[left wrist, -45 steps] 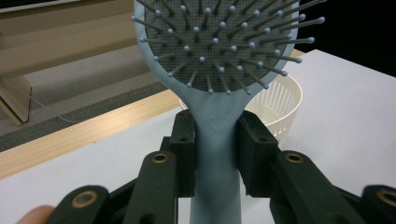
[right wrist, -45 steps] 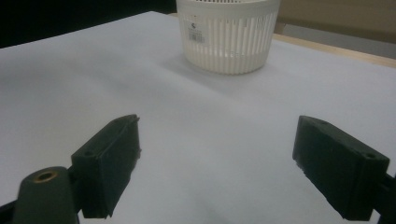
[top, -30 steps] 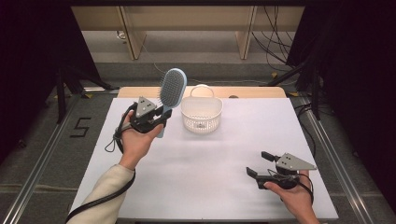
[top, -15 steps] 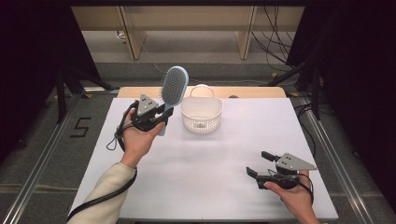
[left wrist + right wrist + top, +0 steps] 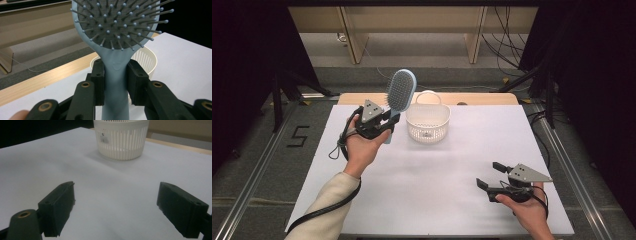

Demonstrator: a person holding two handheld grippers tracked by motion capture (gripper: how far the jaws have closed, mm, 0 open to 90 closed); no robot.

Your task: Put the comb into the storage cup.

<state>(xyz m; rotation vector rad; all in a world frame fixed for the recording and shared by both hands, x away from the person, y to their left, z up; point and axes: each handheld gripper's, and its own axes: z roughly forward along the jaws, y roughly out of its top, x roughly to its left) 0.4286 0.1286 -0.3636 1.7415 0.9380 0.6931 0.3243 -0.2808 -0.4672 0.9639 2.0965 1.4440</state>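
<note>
Your biggest risk is the light white slatted plastic basket [image 5: 427, 122] at the upper middle of the white table [image 5: 437, 175]: the pale blue paddle hairbrush [image 5: 400, 92], upright just left of it, could tip it. Your left gripper [image 5: 384, 122] has its fingers clamped on the handle alone, so the head may swing; your right gripper [image 5: 494, 175] sits lower right, fingers apart, too far to steady anything.

Left claw [image 5: 388, 121] grips hairbrush [image 5: 401, 91] upright, seemingly just beside the white basket [image 5: 428, 122].
</note>
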